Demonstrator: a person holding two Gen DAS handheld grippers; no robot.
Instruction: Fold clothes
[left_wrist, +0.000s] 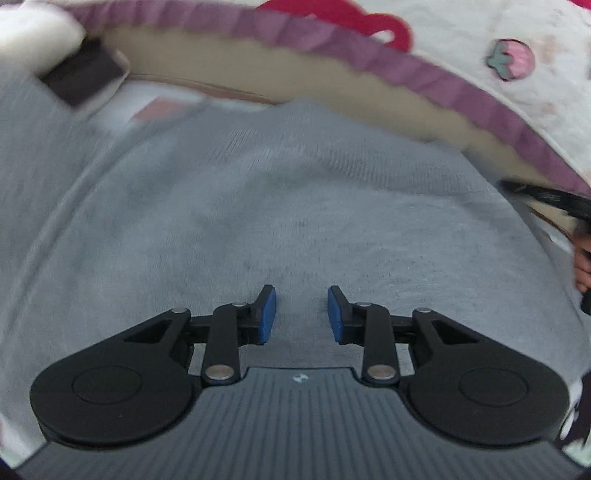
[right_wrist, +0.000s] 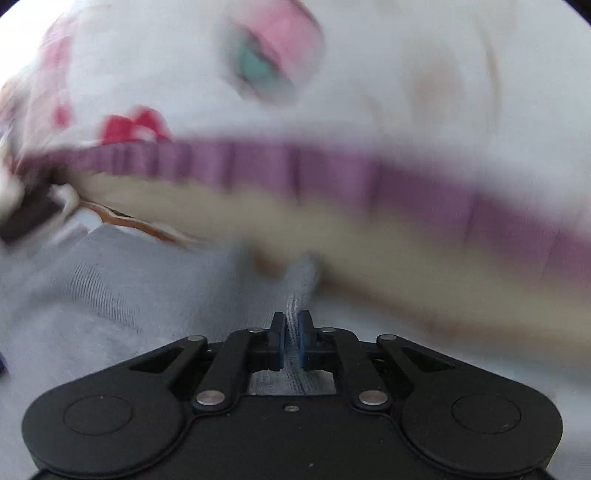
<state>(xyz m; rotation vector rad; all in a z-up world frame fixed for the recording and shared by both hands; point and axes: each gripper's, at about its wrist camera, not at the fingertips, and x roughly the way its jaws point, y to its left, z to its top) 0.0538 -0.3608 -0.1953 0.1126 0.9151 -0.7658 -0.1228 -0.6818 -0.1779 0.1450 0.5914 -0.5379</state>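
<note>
Right wrist view shows the right gripper (right_wrist: 291, 339) with its blue-padded jaws pinched together on a narrow ridge of the grey ribbed knit garment (right_wrist: 110, 295); the pinched fold rises straight ahead of the fingers and runs away from the camera toward the white plush blanket with a purple ruffled trim and strawberry print (right_wrist: 332, 177), which crosses the frame from left to right just beyond; the rest of the grey knit spreads to the left of that gripper, so the cloth it holds looks to be at or near the garment's right-hand side; this view is heavily blurred, so the exact edge or corner in the grip cannot be told.

Left wrist view shows the left gripper (left_wrist: 302, 314) with its jaws standing apart and nothing between them, poised low over a broad flat stretch of the same grey knit, which fills the field ahead and to both sides; whether the pads touch the cloth cannot be told; the purple trim curves across the far side, and a dark rectangular object (left_wrist: 81, 74) sits blurred at upper left.

Judging from this, the fold turns on the right hand, which alone has cloth; where the grey knit's long axis lies cannot be settled from these pictures.
</note>
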